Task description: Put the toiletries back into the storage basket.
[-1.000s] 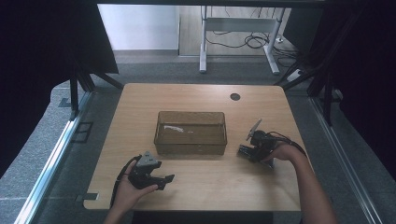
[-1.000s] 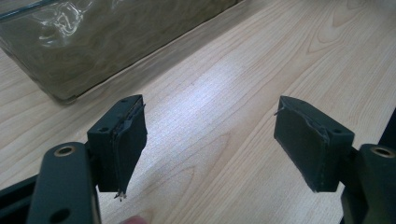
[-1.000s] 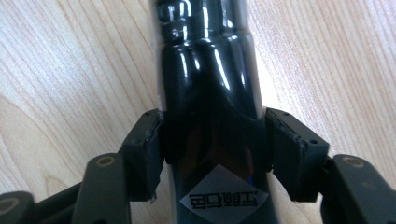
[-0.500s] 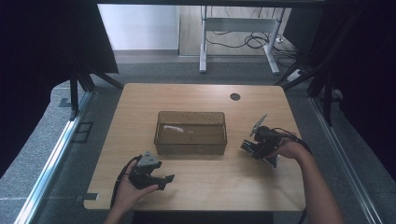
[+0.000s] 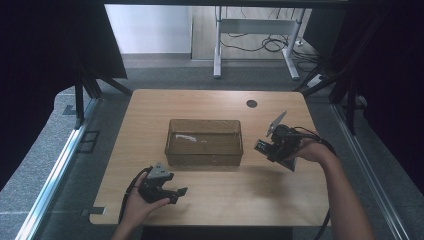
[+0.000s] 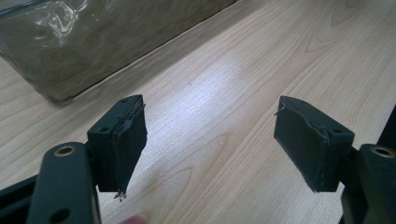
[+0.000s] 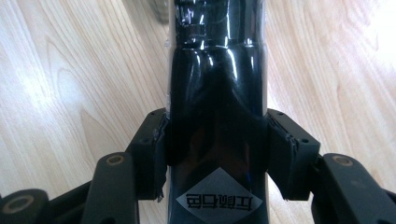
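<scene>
My right gripper [image 7: 217,154] is shut on a glossy black bottle [image 7: 217,84] that carries a grey diamond label; both pads press its sides. In the high view the right gripper [image 5: 265,147] hangs above the table, just right of a clear brownish bin [image 5: 204,121], with the bottle [image 5: 260,145] pointing toward the bin. My left gripper [image 5: 179,195] rests near the table's front left, its jaws wide apart and holding nothing. In the left gripper view the left gripper [image 6: 210,140] looks over bare wood, with the bin [image 6: 93,42] at the upper left.
A small white item [image 5: 182,137] lies inside the bin. A dark round hole [image 5: 251,103] marks the wooden table [image 5: 215,200] near its far right. A white desk frame and cables [image 5: 260,35] stand on the floor beyond.
My right gripper has risen off the table with the bottle and shifted slightly away from the person. The left gripper has stayed in place.
</scene>
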